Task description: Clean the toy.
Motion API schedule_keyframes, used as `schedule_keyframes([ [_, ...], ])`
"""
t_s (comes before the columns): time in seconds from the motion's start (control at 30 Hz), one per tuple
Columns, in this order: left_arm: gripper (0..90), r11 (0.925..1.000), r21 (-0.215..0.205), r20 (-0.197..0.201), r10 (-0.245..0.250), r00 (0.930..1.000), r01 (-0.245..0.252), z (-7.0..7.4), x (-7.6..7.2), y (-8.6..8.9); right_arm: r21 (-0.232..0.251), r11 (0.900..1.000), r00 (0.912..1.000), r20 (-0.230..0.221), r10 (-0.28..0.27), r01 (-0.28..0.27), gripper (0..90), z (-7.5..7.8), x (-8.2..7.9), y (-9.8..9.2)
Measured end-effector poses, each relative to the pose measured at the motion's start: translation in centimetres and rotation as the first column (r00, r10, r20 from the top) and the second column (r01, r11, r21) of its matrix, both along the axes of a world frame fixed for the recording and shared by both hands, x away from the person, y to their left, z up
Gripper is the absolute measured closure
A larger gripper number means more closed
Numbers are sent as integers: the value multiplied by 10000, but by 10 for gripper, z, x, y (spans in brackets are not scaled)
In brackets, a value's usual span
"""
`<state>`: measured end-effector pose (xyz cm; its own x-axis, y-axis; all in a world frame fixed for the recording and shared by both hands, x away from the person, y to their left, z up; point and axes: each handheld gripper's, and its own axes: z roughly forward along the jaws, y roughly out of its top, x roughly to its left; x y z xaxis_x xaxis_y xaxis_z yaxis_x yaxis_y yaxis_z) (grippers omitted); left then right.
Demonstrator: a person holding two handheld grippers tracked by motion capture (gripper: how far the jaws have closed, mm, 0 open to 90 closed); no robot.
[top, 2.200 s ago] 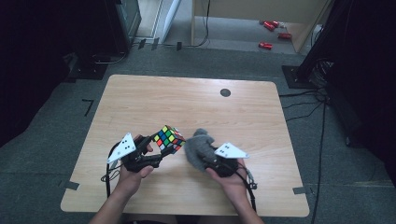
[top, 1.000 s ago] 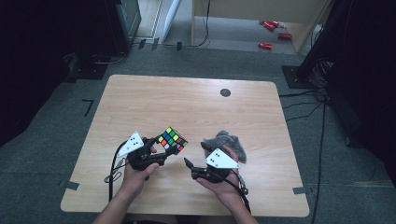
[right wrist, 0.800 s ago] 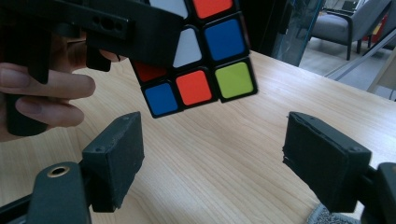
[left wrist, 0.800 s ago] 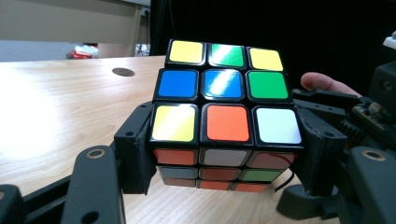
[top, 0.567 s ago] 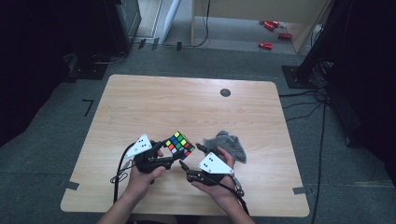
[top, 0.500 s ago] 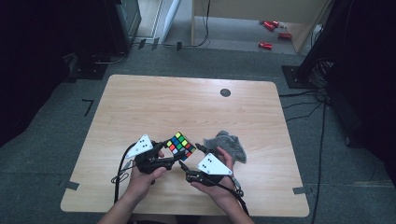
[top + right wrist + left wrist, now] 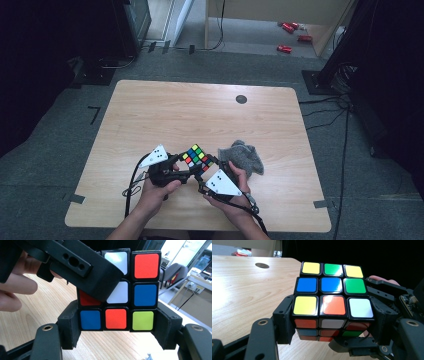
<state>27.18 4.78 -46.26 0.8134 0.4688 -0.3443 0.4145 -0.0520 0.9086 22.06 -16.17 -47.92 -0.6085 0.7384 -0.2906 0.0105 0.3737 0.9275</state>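
Desk (image 7: 165, 110): bare wood over most of its surface, with a small dark round mark (image 7: 241, 99) toward the far edge. All your work sits at the near edge, between your two hands.

Grey cloth (image 7: 242, 157): it now lies crumpled on the desk just beyond your right hand. Two seconds back your right hand was at this cloth; it has since left it and come in to the cube, so I judge the cloth step set aside.

Cube (image 7: 196, 158): held clear of the desk between the two tools, near the front edge and slightly left of the cloth. It has shifted a little toward the middle since a second ago.

Left gripper (image 7: 186, 172): its fingers (image 7: 283, 320) are clamped on the lower layer of the cube (image 7: 332, 302), pressing both side faces. This grip carries the cube.

Right gripper (image 7: 202, 179): its fingers (image 7: 68, 327) have just been closing, with the bottom row of the cube (image 7: 116, 318) between them. In the right gripper view they sit close against both sides, one appearing to touch, but I cannot confirm firm pressure.

Finding: you appear set to turn one layer against the other. Confirm the right grip seats squarely on one layer before twisting.
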Motion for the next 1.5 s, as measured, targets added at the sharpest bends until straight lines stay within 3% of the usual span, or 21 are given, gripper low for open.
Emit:
schedule_keyframes([
  [0.13, 329, 9997, 174, 140, -153, 9998, 151, 0, 1, 1, 11, 10000, 9998, -209, 57, -57, 340, -1, 1, -1],
  [0.37, 263, 9997, -251, 544, 45, 9985, -32, 7, 5, 16, 40, 9998, 9973, -708, -176, 179, 344, 0, 8, -12],
  [0.47, 259, 9986, -453, 625, 286, 9976, -258, 9, 8, 25, 289, 9993, 9955, -925, -226, 254, 345, 0, 11, -19],
  [0.6, 259, 9987, -162, 857, 502, 9951, -490, 8, 12, 32, 728, 9965, 9898, -1390, -301, 406, 346, 4, 15, -29],
  [0.8, 264, 9943, 875, 1712, 450, 9842, -607, 3, 10, 29, 1410, 9883, 9784, -2047, -279, 577, 346, 13, 20, -43],
  [0.93, 265, 9872, 1528, 2436, 70, 9699, -455, 0, 5, 22, 1735, 9831, 9723, -2333, -167, 586, 346, 20, 21, -48],
  [1.07, 265, 9829, 1830, 2903, -321, 9564, -226, 0, 1, 16, 1996, 9787, 9681, -2505, 41, 475, 346, 24, 19, -48],
  [1.2, 264, 9668, 2532, 3599, -606, 9310, -350, -5, -3, 9, 2253, 9735, 9602, -2781, 267, 382, 346, 28, 18, -47],
  [1.33, 248, 9522, 3014, 4039, -800, 9113, -500, -7, -6, 4, 2441, 9693, 9525, -3011, 458, 305, 346, 32, 17, -46],
  [1.5, 225, 9447, 3231, 4414, -978, 8919, -564, -10, -9, -1, 2612, 9650, 9445, -3220, 657, 219, 346, 34, 14, -42],
])
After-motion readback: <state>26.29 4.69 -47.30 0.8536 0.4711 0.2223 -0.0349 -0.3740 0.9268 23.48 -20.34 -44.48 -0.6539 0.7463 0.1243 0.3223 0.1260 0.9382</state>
